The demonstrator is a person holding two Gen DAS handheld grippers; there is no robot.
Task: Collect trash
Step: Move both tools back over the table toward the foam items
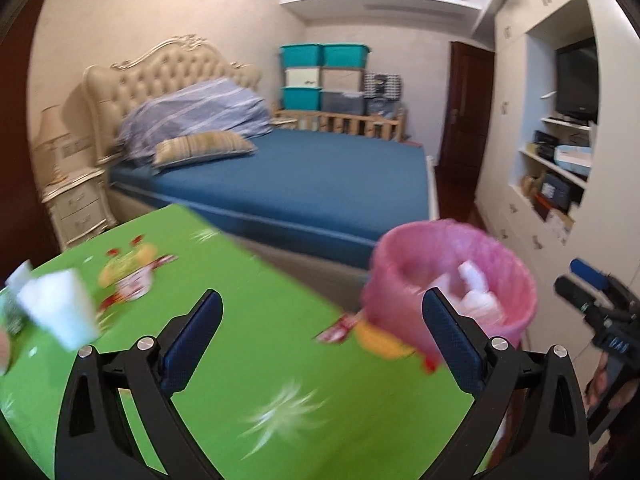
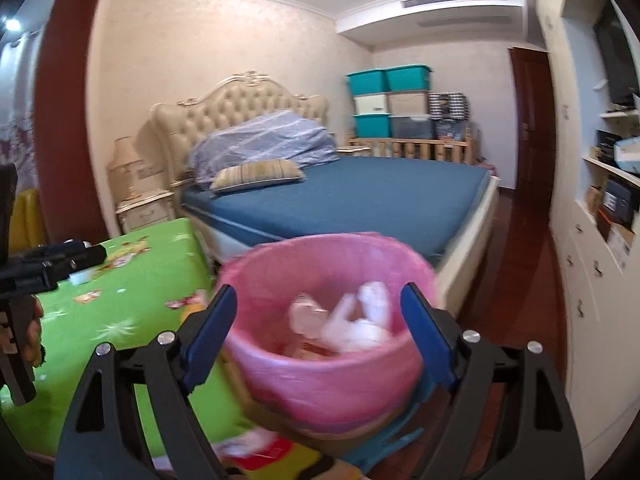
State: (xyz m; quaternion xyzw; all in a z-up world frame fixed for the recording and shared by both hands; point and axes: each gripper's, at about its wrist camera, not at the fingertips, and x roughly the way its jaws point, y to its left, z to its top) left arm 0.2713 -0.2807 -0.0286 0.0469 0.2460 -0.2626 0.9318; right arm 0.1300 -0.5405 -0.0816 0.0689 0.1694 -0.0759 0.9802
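Blue-padded fingers of the right gripper (image 2: 316, 332) stand wide apart with nothing between them, framing the pink-lined trash bin (image 2: 328, 364) just ahead and below. That bin stands upright, mouth up, at the right edge of the green table (image 2: 132, 300), between the table and the blue bed (image 2: 360, 200). Its base is hidden behind its own wall and a blue object under it that is too blurred to name. Inside the bin lies crumpled white trash (image 2: 360, 320); motion blur smears the pieces together, so no long axis or count can be read.

Beside the bin, the left gripper (image 1: 322, 344) is likewise released, jaws spread and empty over the table's cartoon-printed cloth. Far from the bin, at the table's left edge, a white crumpled piece (image 1: 60, 308) lies blurred; whether it is paper or a cup cannot be told. Left of it, a further pale item is cut off by the frame.
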